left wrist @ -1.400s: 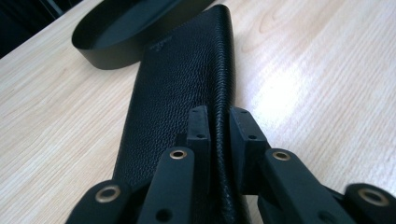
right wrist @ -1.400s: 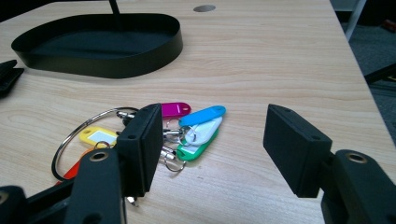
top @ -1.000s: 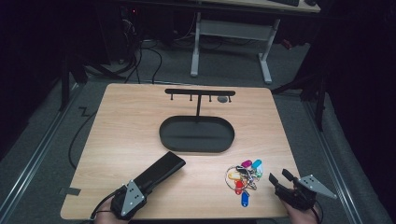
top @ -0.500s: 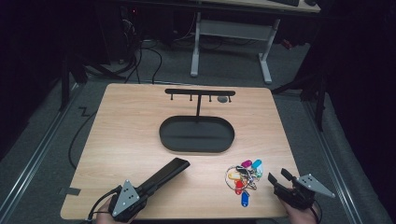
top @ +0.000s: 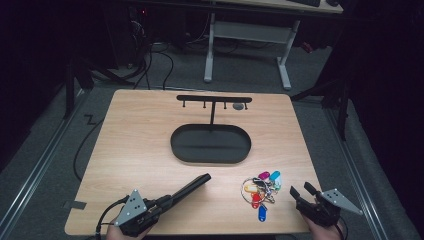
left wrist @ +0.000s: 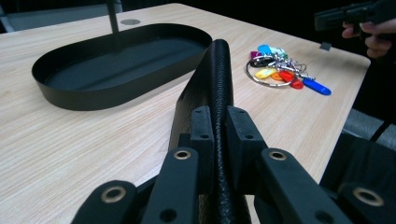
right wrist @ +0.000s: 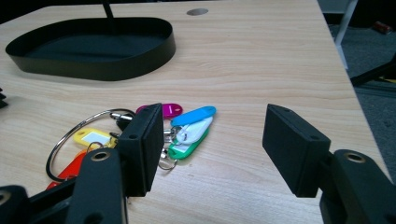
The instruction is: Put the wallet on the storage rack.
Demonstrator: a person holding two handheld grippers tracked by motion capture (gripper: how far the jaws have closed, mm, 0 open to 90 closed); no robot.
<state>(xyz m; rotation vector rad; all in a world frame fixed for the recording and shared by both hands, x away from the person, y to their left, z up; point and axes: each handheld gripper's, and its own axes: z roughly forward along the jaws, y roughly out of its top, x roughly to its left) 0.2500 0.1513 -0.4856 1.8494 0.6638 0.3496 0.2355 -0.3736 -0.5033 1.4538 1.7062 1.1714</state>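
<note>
My left gripper is shut on the near end of a long flat black pouch with a grained surface. The pouch juts over the table toward the oval black tray. A bunch of keys with coloured tags on a metal ring lies on the wood at the front right. My right gripper stands open just right of the bunch, its jaws wide apart and empty. It also appears far off in the left gripper view.
A black T-shaped rack with small hooks rises from the tray's far side. A round grey grommet sits in the tabletop behind it. The table's front edge lies close under both hands. A desk frame and cables stand on the floor beyond.
The left gripper has swung the pouch a little, so its far tip now points slightly more to the right. The right gripper has barely moved and stays open.
</note>
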